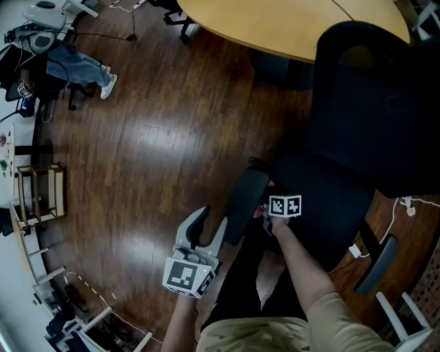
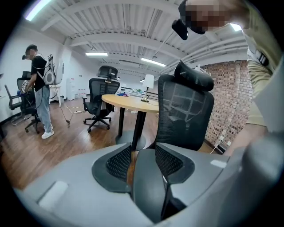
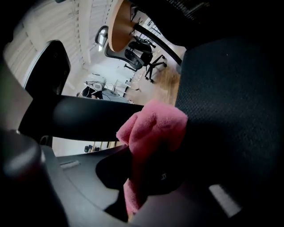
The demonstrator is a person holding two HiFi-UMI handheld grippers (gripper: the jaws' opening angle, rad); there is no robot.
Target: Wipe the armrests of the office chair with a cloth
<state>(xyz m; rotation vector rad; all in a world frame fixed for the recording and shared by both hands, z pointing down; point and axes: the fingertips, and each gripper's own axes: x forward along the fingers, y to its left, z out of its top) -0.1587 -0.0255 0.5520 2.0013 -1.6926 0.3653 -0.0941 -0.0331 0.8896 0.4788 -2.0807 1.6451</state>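
Clamping the cloth (image 3: 153, 126), the right gripper (image 3: 146, 153) held it just beside the armrest (image 3: 88, 117); the left gripper (image 2: 137, 162) straddled that armrest, jaws slightly parted.

Dark wood floor (image 1: 158, 137), round table (image 1: 275, 20)

No readable text; a tiny mark on the right gripper (image 3: 144, 164), perhaps print, is too blurred.
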